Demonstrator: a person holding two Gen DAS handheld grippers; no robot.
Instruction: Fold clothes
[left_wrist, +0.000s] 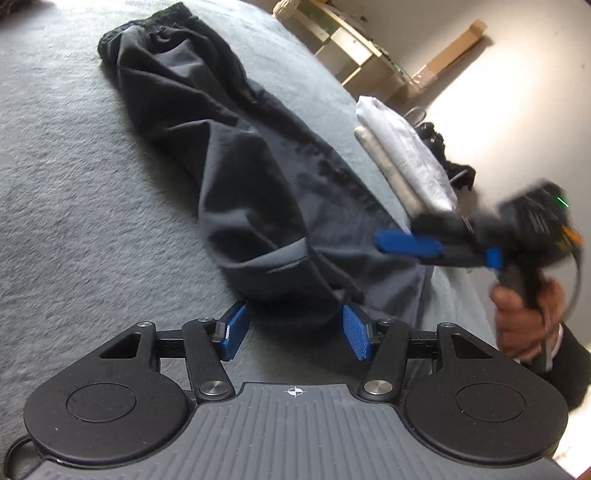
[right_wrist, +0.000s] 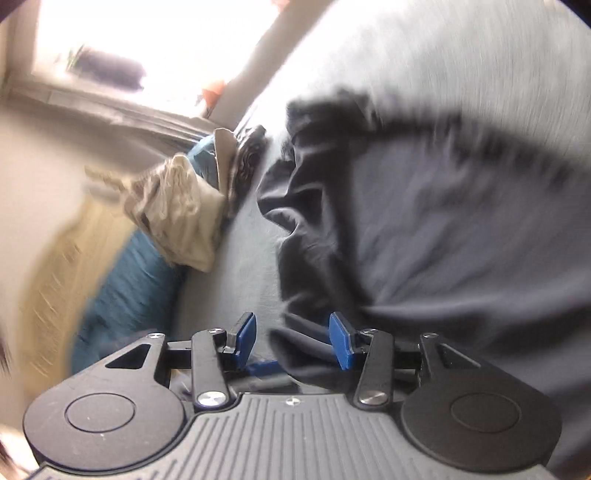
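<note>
Dark trousers (left_wrist: 236, 155) lie lengthwise on the grey bed cover (left_wrist: 74, 184), waistband at the far end. My left gripper (left_wrist: 295, 326) is open at the near leg end, and the hem lies just ahead of its blue pads (left_wrist: 234, 330). From the right, my right gripper (left_wrist: 384, 242) reaches over the same leg end, held by a person's hand (left_wrist: 524, 317). The right wrist view is blurred. In it my right gripper (right_wrist: 293, 338) is open, and a fold of the dark trousers (right_wrist: 424, 221) lies loose between its fingers, closer to the right pad.
A folded white stack (left_wrist: 402, 162) sits at the bed's right edge, with dark items (left_wrist: 443, 147) beyond it. Shelving (left_wrist: 343, 40) and a cardboard plank (left_wrist: 454, 48) stand by the wall. A beige garment (right_wrist: 177, 210) and teal cloth (right_wrist: 125, 291) lie at the bed's left side.
</note>
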